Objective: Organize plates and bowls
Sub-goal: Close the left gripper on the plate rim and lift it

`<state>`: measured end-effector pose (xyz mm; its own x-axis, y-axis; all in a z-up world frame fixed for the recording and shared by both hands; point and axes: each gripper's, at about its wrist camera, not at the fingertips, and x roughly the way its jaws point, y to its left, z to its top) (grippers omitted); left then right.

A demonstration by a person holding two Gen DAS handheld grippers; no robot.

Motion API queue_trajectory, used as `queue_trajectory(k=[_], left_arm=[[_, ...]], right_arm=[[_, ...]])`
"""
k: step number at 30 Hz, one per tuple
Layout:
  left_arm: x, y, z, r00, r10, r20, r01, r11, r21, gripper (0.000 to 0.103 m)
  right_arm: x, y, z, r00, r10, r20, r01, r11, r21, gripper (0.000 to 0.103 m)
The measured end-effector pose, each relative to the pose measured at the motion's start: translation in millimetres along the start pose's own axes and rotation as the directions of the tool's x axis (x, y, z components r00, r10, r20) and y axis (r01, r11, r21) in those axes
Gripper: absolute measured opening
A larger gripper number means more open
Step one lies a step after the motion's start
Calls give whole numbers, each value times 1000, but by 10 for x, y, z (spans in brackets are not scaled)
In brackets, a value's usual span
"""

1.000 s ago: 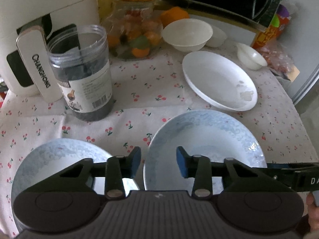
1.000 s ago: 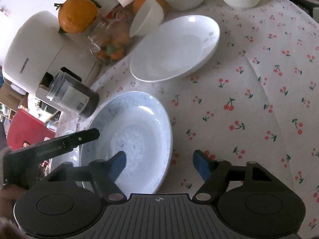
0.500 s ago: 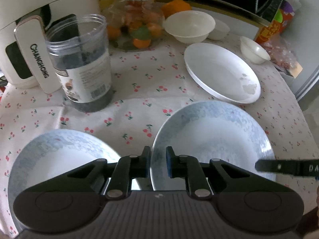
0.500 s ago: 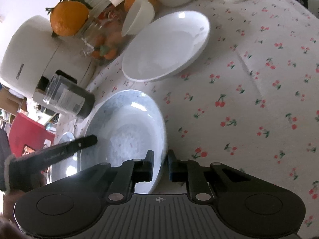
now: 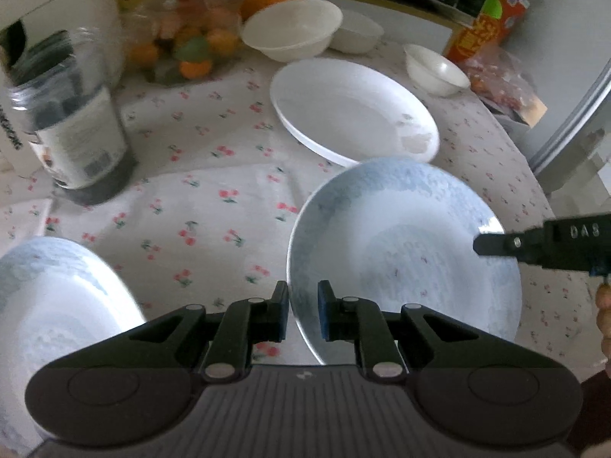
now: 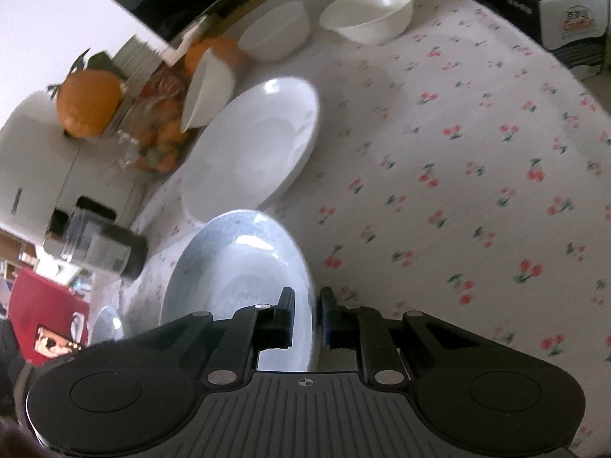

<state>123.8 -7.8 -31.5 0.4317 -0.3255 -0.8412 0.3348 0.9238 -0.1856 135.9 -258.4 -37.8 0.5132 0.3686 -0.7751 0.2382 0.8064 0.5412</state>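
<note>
The blue plate (image 5: 404, 252) is caught from both sides at once, tilted up off the cherry-print tablecloth (image 5: 214, 175). The left gripper (image 5: 303, 316) has its fingers pinched on the plate's near-left rim, the edge running down between the two pads. In the right wrist view, the right gripper (image 6: 307, 318) bites the opposite rim of the same plate (image 6: 236, 267), fingers clamped close with the rim between them. That gripper's dark finger also pokes in over the plate's right side in the left view.

Just beyond the blue plate lies a white plate (image 5: 351, 110), flat on the cloth, its near edge close to the blue one's far rim. A second blue plate (image 5: 57, 305) sits low on the left, well apart from the held one. Further back stand a large white bowl (image 5: 294, 28), a smaller white bowl (image 5: 357, 32) tucked just behind it, and a third small bowl (image 5: 435, 65) off to the right, near a crinkly snack bag (image 5: 500, 80).

On the left stands a clear jar with dark contents (image 5: 72, 129), upright, beside a white appliance (image 5: 57, 4). A glass container of orange fruit (image 5: 183, 42) sits behind, blurred.
</note>
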Motion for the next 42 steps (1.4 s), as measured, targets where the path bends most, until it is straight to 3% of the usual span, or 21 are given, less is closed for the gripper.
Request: queue_trajectory(k=[8,13,33,42], left_arm=[[59,-191,15,999,-49,-22,49,999,16,14],[86,-346,-40,997,-71,-35,73,996,51,14],[59,-464,-59,998,-46,-40,47,999,15,14],[14,-427,-71,999,10,-33,-9,1000,21,14]], right_arm=[[-93,-210,173,999,-28,34,27,999,41,15],[-92,-294,234,996,-88,29,86,995,49,15],[-11,-315,191,994,-105,17,104,994,17,18],[32,-195,119,995,-97,-1,97,995,-32,18]])
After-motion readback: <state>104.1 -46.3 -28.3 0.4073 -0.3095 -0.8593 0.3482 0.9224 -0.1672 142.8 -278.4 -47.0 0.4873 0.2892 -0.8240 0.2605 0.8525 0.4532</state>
